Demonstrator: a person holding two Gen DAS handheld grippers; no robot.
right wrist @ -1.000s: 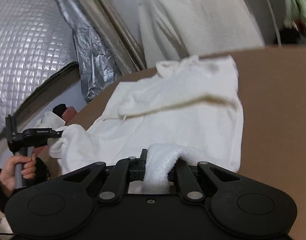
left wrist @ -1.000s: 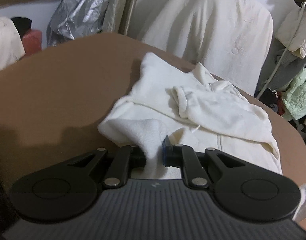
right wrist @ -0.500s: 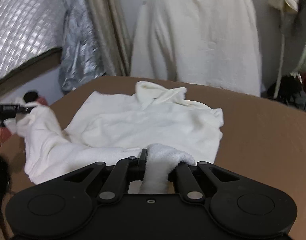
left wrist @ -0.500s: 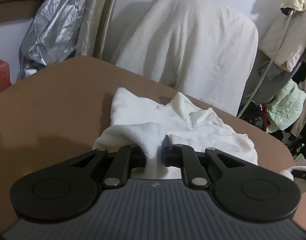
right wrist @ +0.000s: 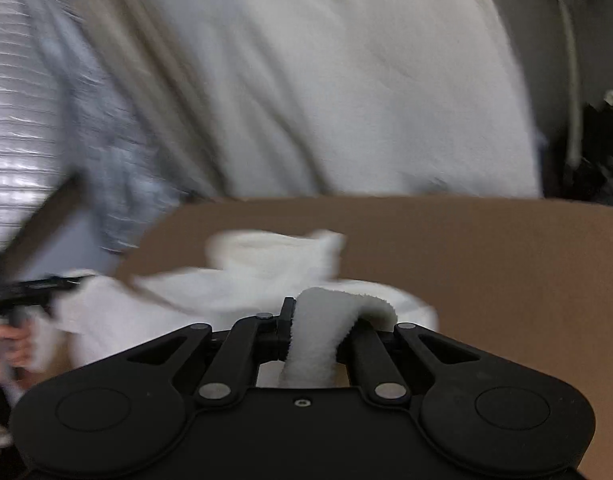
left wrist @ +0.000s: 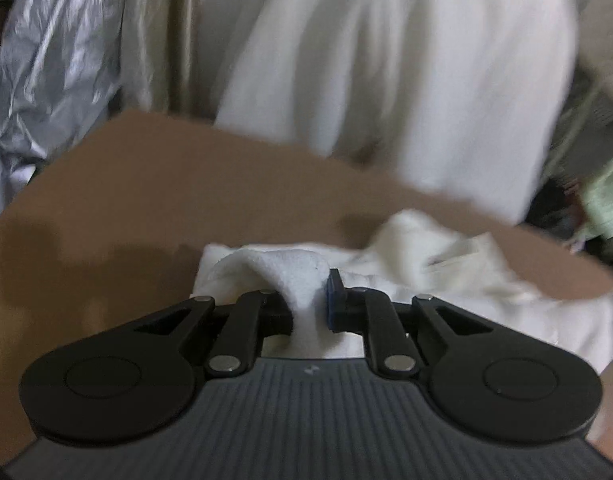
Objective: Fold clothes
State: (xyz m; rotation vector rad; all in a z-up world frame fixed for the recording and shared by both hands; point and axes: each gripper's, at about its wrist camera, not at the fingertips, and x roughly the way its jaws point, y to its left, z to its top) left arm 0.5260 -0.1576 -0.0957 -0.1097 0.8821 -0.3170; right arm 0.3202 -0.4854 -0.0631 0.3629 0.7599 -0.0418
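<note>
A white fleece garment (left wrist: 446, 268) lies on the brown table (left wrist: 166, 184). My left gripper (left wrist: 308, 300) is shut on a bunched edge of the garment. My right gripper (right wrist: 318, 328) is shut on another edge of the same garment (right wrist: 266, 276), whose collar end lies toward the far table edge. In the right wrist view the left gripper (right wrist: 30, 292) shows at far left, held by a hand, with cloth hanging from it. Both views are blurred by motion.
A white jacket (left wrist: 406, 72) hangs behind the table. Silver foil sheeting (left wrist: 46, 64) and a curtain stand at the back left. More clothes hang at the right (left wrist: 602, 196). The table's far edge (right wrist: 426, 200) is close ahead.
Both grippers have moved forward toward the far table edge, carrying the held edges over the garment. The garment looks shorter and the hanging jacket fills more of both views.
</note>
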